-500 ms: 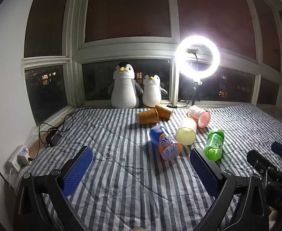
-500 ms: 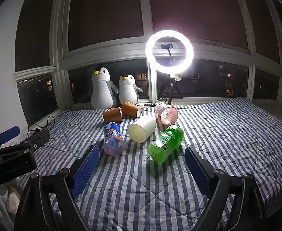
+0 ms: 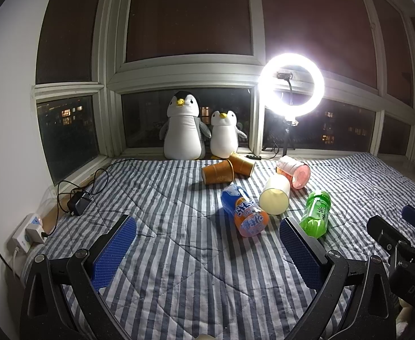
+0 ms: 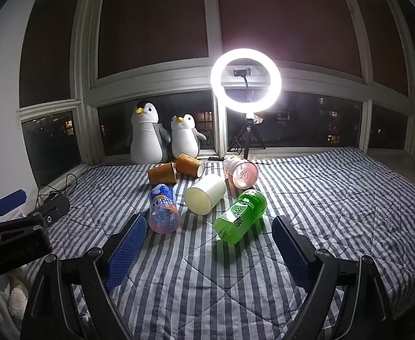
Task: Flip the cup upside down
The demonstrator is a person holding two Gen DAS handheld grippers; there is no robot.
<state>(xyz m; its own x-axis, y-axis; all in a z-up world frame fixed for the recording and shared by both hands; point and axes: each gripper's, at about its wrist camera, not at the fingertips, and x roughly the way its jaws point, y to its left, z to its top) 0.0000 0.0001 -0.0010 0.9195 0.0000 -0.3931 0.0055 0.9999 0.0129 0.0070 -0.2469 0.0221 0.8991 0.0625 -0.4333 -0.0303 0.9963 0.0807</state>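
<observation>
Two brown paper cups [image 3: 217, 172], striped quilt [image 3: 179, 269]

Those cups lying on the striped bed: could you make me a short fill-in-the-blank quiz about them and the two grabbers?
1. The white cup lies on its ____.
2. The green cup lies on the ____ blanket.
3. The left gripper and right gripper have fingers spread ____, holding nothing.
4. The two orange cups lie before two plush ____.

Answers: side; striped; open; penguins
</observation>
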